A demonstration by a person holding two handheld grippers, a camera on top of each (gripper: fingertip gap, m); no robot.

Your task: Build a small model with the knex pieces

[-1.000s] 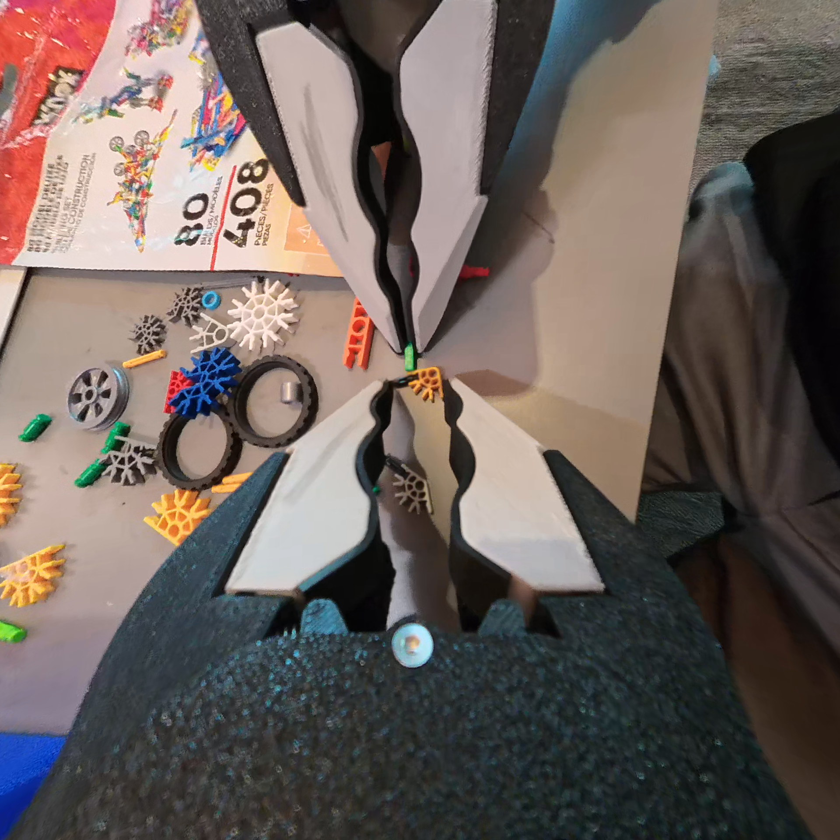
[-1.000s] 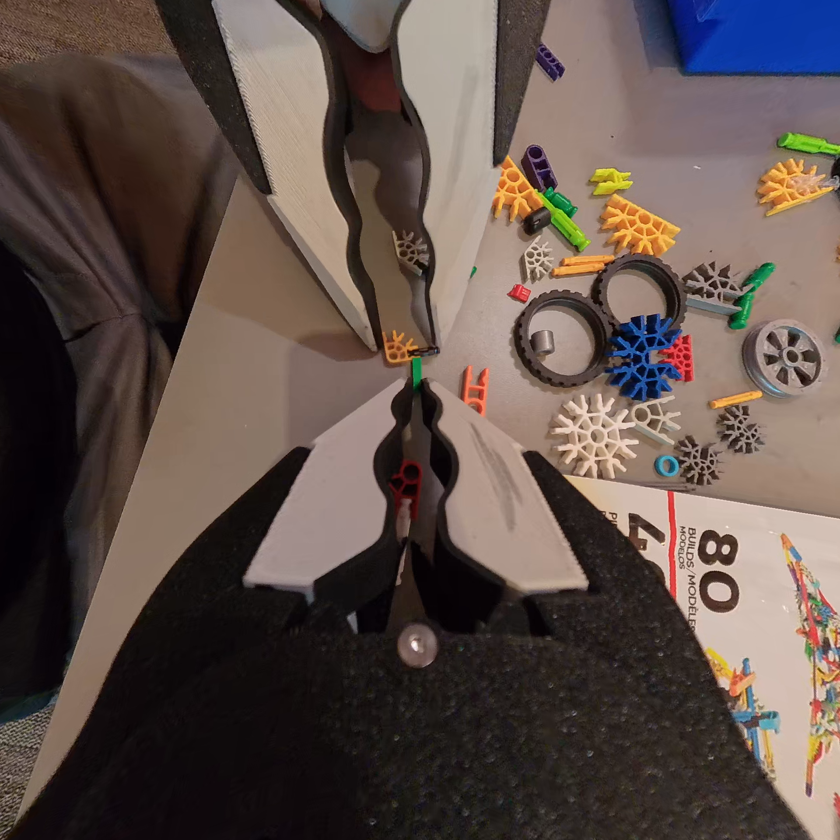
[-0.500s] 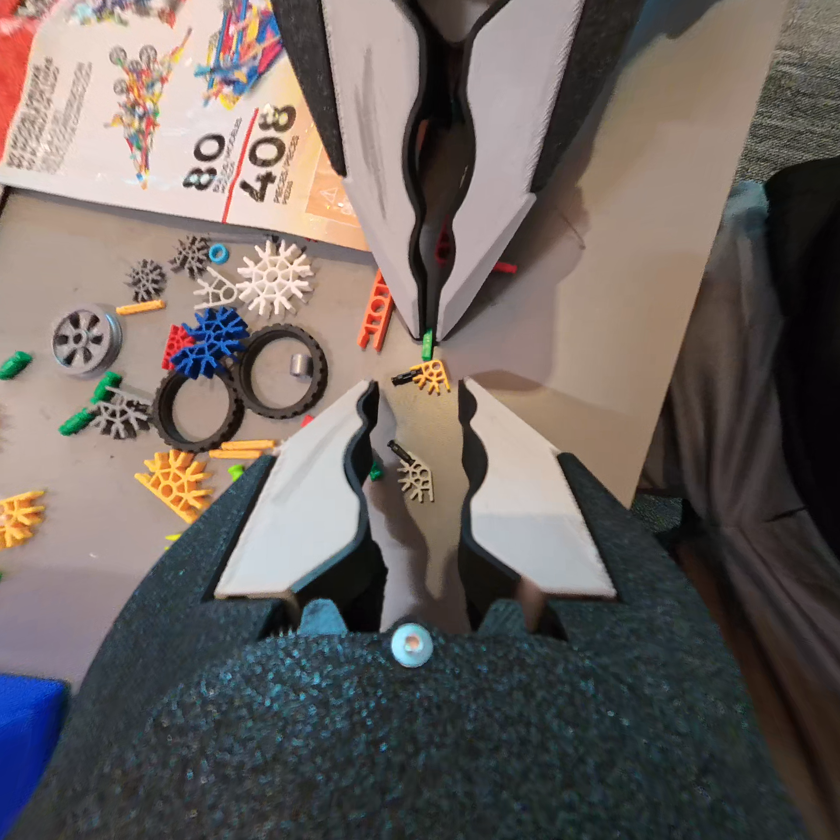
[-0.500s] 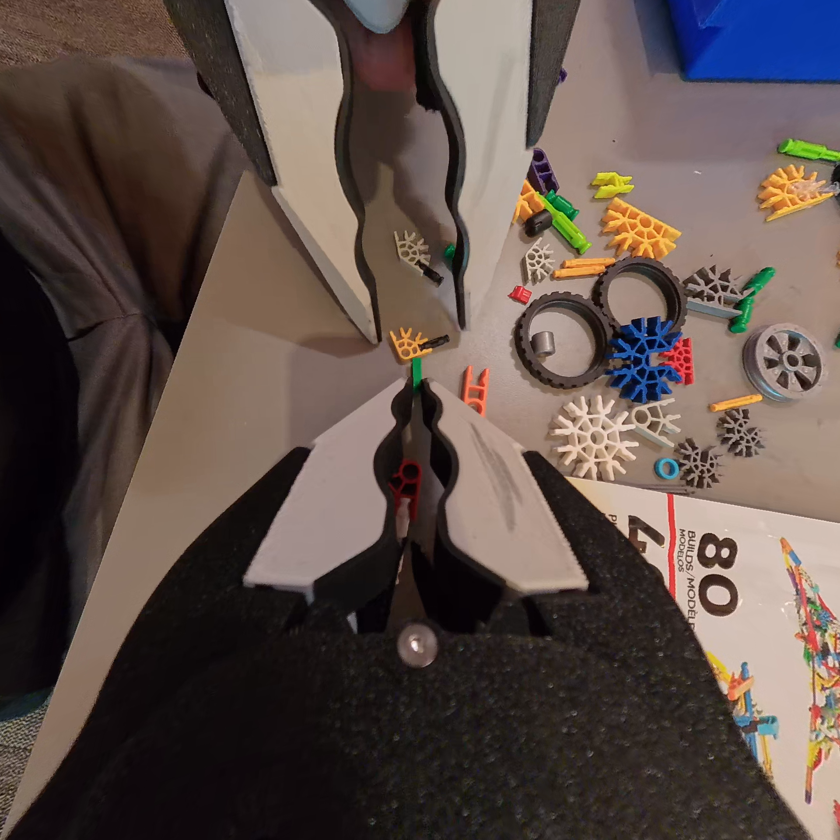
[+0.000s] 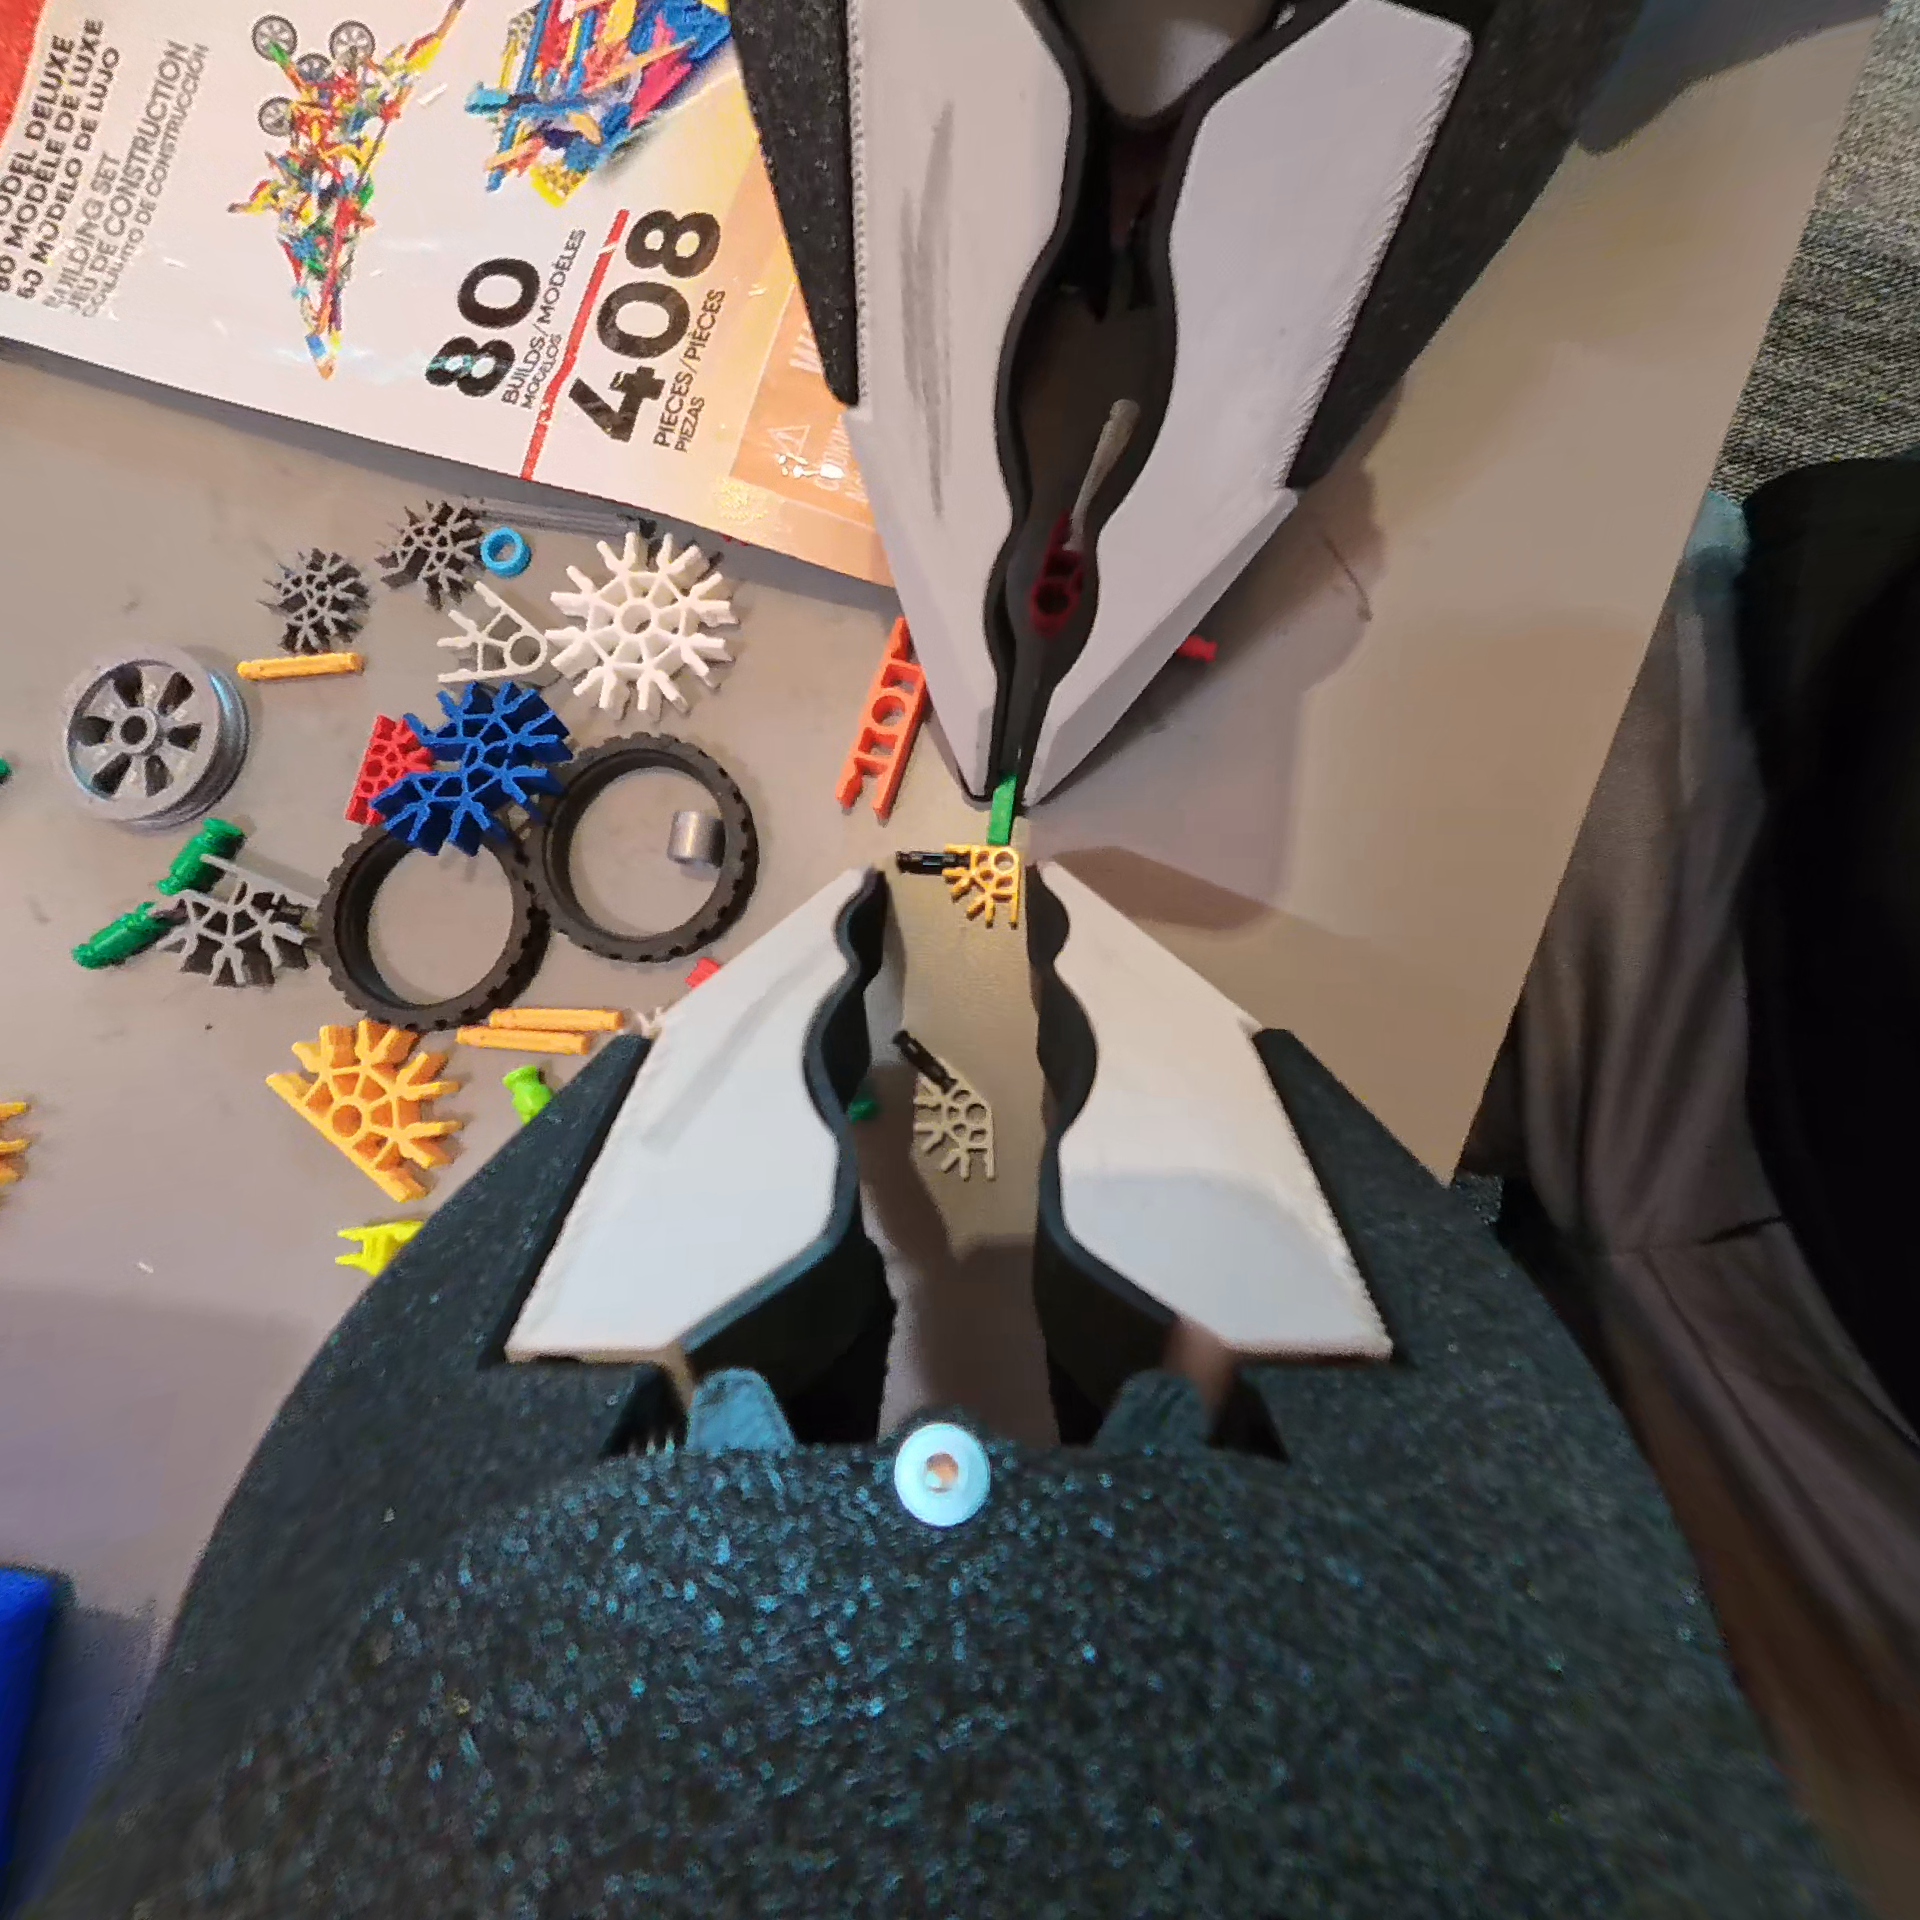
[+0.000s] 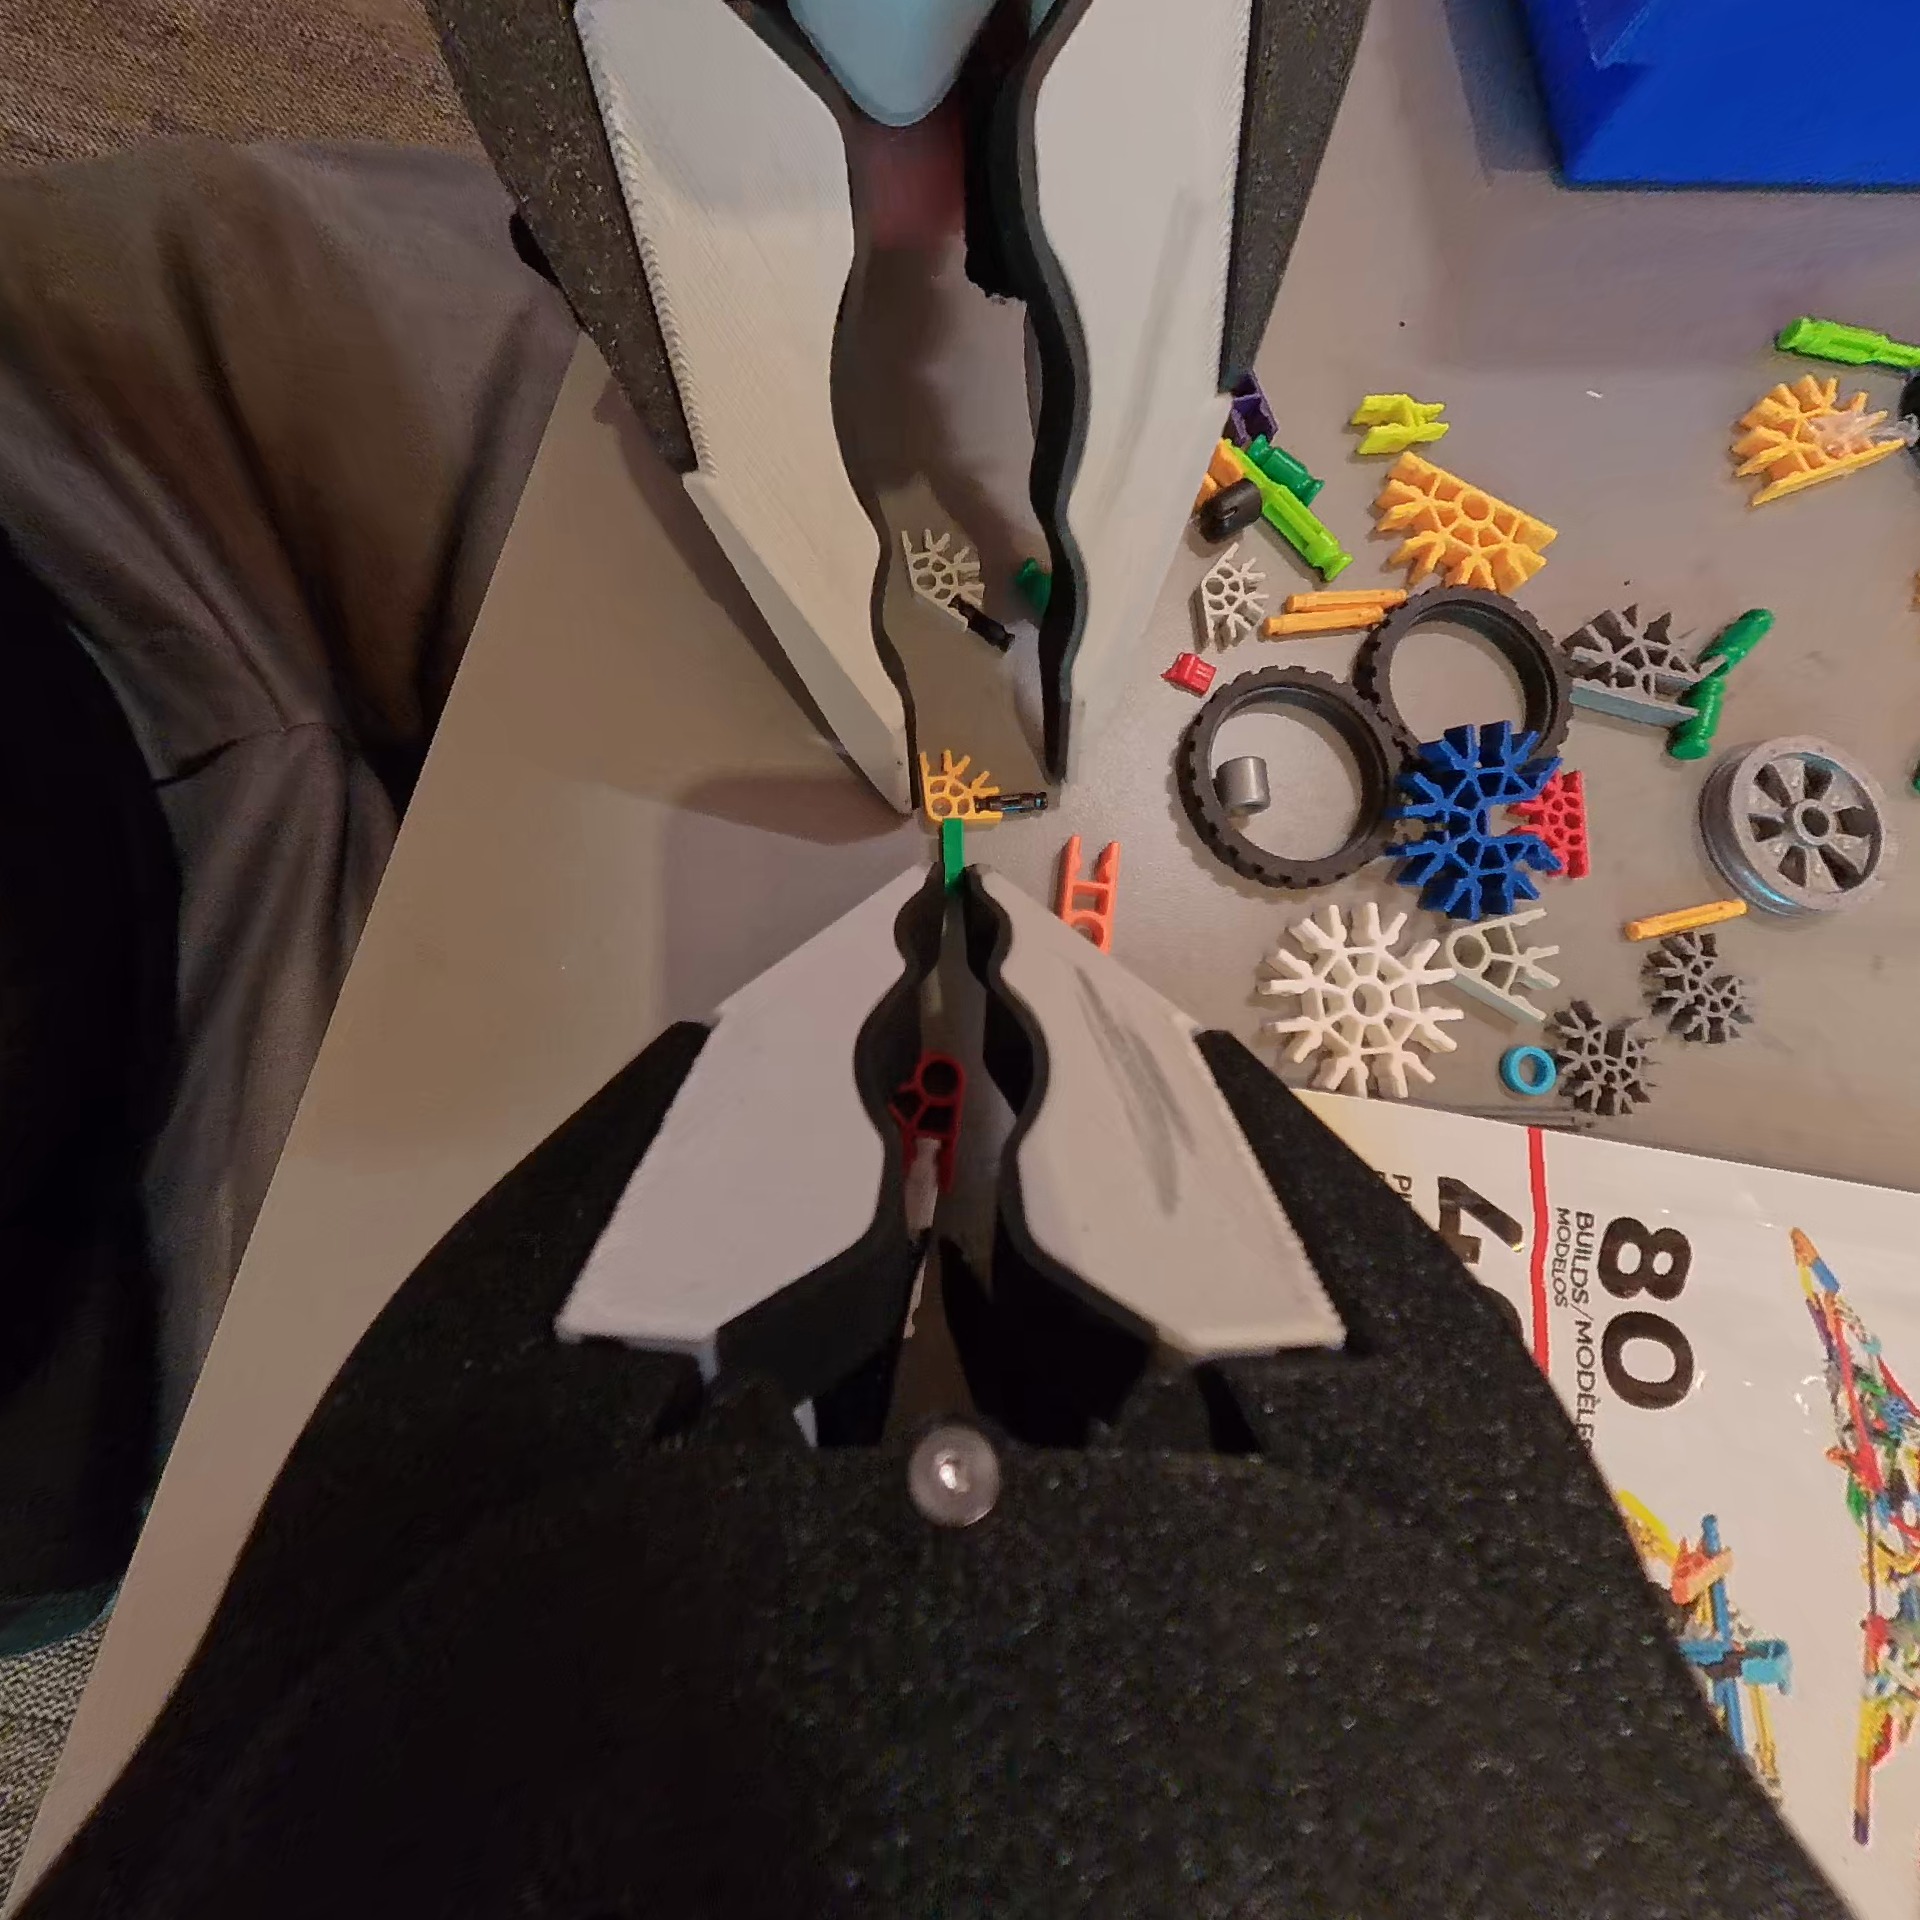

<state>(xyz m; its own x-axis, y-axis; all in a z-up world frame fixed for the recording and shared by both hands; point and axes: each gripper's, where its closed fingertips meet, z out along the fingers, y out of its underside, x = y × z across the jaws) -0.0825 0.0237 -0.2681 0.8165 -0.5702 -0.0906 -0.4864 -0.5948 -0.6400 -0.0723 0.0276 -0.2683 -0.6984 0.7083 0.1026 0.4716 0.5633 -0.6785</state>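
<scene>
I see a printed booklet (image 5: 436, 239) at far left, two black tyres (image 5: 540, 894) beside a blue snowflake connector (image 5: 473, 764), white one (image 5: 644, 623) beyond, grey wheel (image 5: 151, 732) leftmost.

Both wrist cameras look steeply down, close over the grey tabletop (image 5: 1351, 727), facing each other from opposite sides of the small yellow fan-shaped plastic connector (image 5: 987, 881) (image 6: 954, 790), which both views share.

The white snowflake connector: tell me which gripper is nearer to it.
Right. The right gripper, shut on a green rod, sits just beside the white snowflake connector; the open left gripper is farther, across the black tires.
</scene>
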